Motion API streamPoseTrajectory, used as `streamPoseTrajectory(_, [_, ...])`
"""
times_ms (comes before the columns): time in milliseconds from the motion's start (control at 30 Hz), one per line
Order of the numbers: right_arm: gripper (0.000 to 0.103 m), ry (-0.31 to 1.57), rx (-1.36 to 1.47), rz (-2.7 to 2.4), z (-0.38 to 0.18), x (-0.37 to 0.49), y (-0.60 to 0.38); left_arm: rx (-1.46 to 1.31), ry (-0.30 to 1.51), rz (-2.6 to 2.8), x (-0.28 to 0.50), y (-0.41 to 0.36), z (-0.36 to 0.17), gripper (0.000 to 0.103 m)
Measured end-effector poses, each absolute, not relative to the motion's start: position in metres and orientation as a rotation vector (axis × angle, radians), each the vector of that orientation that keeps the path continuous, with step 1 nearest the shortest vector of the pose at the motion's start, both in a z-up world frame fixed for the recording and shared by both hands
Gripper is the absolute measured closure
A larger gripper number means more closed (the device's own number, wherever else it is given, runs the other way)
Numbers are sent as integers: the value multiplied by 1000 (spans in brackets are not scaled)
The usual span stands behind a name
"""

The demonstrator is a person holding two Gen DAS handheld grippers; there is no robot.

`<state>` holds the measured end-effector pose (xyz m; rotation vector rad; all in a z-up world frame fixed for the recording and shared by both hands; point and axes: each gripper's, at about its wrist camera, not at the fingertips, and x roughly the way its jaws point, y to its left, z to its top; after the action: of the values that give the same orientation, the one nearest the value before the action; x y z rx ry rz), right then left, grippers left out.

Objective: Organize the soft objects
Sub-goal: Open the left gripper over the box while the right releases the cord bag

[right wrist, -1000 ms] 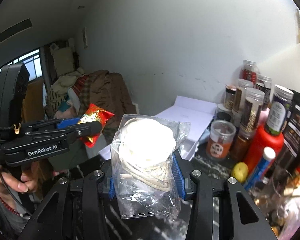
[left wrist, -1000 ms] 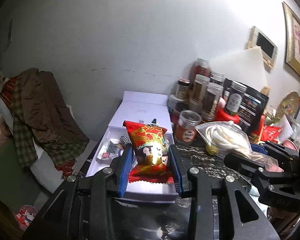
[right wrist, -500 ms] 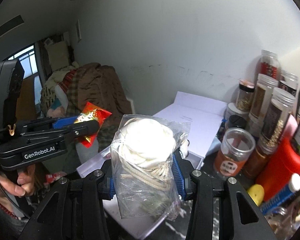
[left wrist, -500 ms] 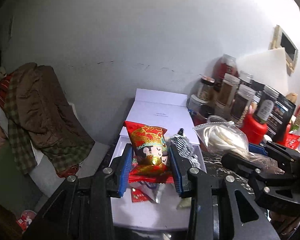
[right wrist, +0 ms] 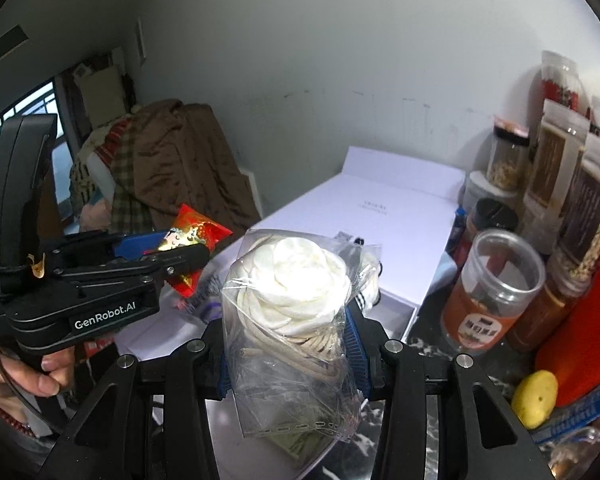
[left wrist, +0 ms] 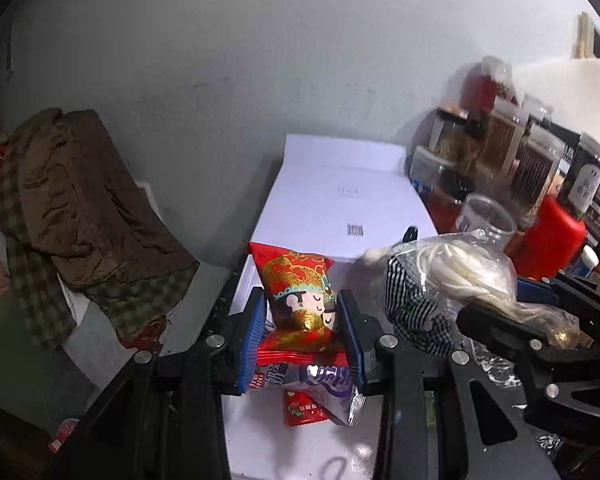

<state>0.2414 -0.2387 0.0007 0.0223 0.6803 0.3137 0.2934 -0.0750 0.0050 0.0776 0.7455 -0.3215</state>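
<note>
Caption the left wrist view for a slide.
Left gripper clamps a red snack packet above the white box; right gripper holds a clear bag.

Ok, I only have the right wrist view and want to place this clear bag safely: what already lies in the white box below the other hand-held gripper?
Observer: In the left wrist view, a purple-and-silver packet and a small red sachet lie in the white box, right under the left hand-held gripper.
Operator: Is its red snack bag gripped properly?
Observer: Yes, the red snack bag stands upright, squeezed between both blue pads, its printed cartoon face toward the camera.
Operator: Anything near my bag I can't see?
Observer: A black-and-white striped cloth item sits at the box's right edge, just beside your bag of white rope in the right hand-held gripper.
</note>
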Motion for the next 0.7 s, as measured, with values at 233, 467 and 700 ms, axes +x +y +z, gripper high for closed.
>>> streamPoseTrajectory(233, [58, 727, 14, 302, -21, 253, -236, 108, 793, -324, 303, -81, -12, 67])
streamPoseTrajectory(467, [58, 755, 18, 291, -33, 261, -239, 133, 864, -328, 314, -88, -36, 67])
streamPoseTrajectory(700, [57, 775, 5, 288, -39, 267, -236, 147, 914, -318, 319, -92, -53, 67])
